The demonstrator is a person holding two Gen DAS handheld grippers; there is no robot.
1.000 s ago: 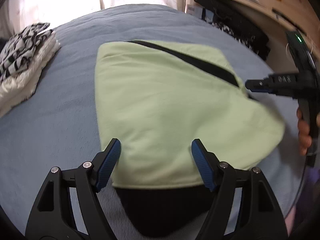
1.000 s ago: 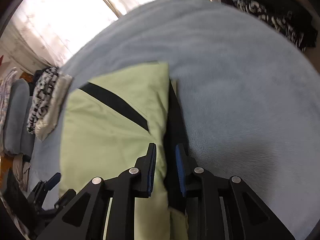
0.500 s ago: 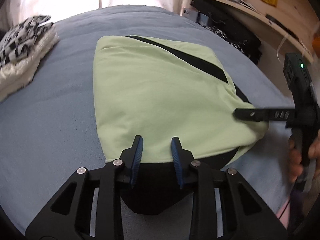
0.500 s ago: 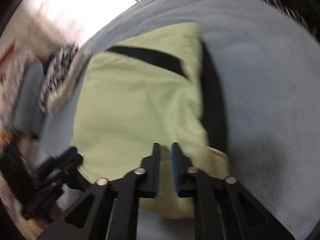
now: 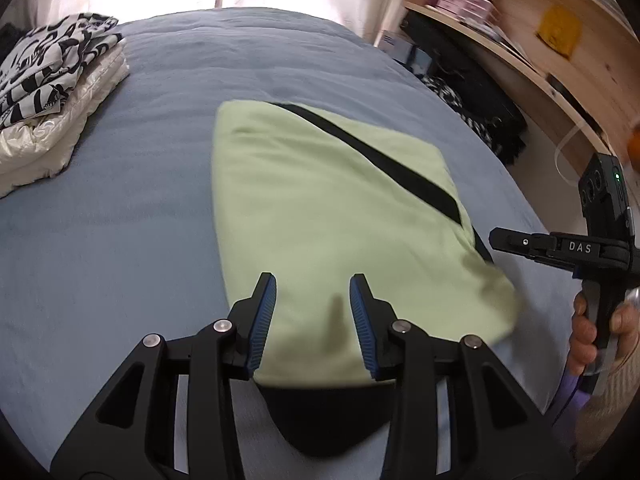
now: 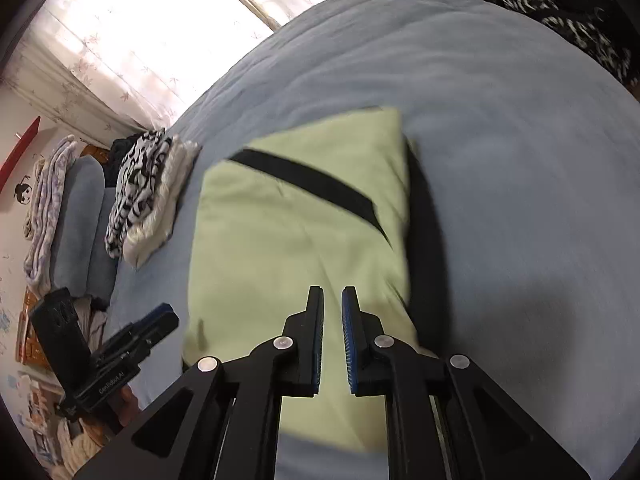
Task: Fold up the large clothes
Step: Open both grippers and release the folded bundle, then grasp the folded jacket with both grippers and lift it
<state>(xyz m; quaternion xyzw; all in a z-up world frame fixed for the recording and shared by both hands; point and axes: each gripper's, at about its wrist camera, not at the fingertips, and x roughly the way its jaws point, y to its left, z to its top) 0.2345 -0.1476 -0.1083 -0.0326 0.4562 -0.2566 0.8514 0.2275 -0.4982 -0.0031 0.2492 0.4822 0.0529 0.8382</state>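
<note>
Both tools, left [image 5: 313,308] and right [image 6: 332,320], released the garment [image 5: 332,216].

folded garment [image 5: 320,216] mid-bed [image 5: 100,240]; clothes stack [image 5: 52,96] far left | shelf [image 5: 532,60] right

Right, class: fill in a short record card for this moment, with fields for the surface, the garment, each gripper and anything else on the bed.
surface: blue bed cover
garment: light green garment, folded, black stripe across it, black part showing at the near edge
left gripper: fingers apart, above the near edge, gripping nothing
right gripper: fingers nearly together, narrow gap, no cloth between them
other: folded clothes stack at the bed's far left
</note>
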